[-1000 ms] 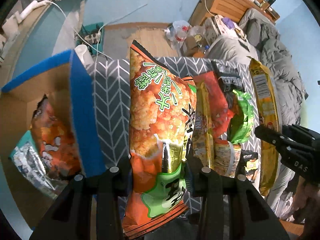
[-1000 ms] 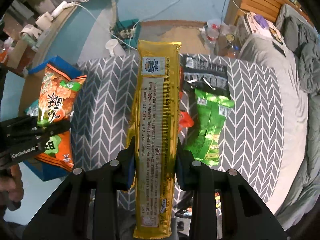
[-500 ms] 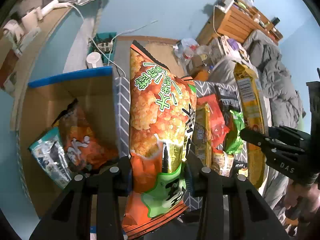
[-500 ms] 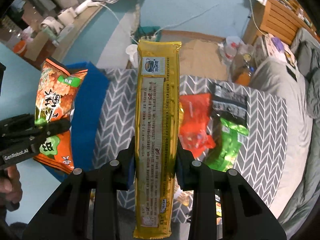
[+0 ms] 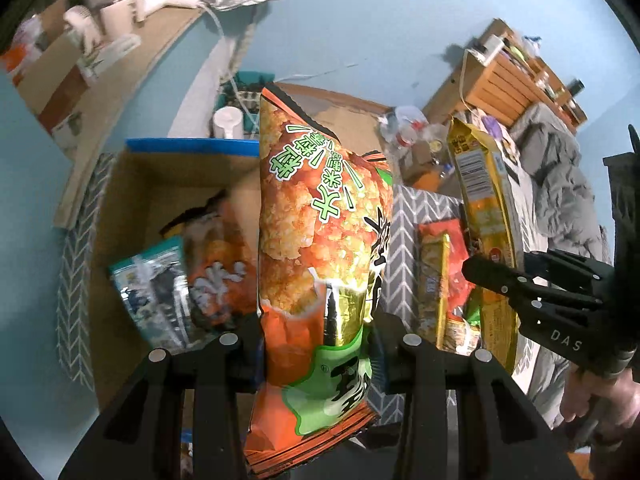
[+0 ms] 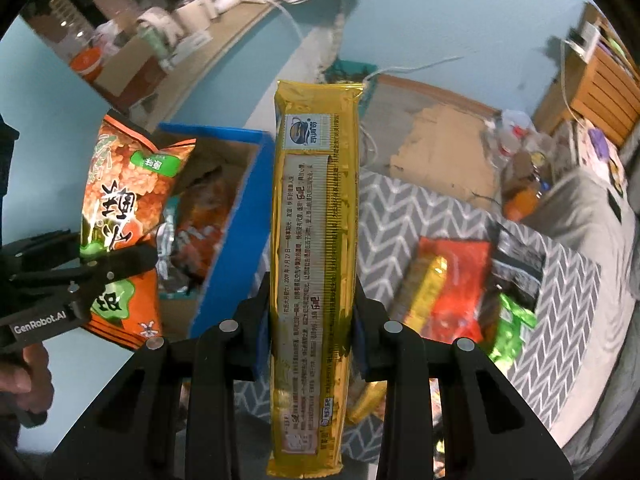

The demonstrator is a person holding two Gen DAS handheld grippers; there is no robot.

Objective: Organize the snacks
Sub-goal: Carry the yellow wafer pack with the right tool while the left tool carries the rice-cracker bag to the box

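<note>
Orange snack bag [image 5: 320, 248] in left tongs [image 5: 318, 346] now over the box [image 5: 192, 146], right tongs [image 6: 310, 330] gripping yellow packet [image 6: 314, 240], seemingly nearer it.

A grey chevron-patterned cloth [image 6: 436, 216] covers the surface. Beyond it, flattened brown cardboard [image 6: 440, 140] lies on the floor, beside a litter of clear plastic bottles [image 5: 404, 128] (the orange-filled one [image 6: 522, 200] stands out most). A wooden slatted shelf unit [image 6: 596, 80] stands against the blue wall [image 5: 380, 20], with a white cable [image 6: 416, 66] trailing along the wall's foot. A grey quilted duvet [image 5: 560, 184] is heaped on the right. Along the left, a long wooden shelf [image 5: 132, 60] carries white paper rolls [image 6: 196, 10], and a white cup [image 5: 227, 122] stands below it near a teal crate [image 5: 244, 92].
</note>
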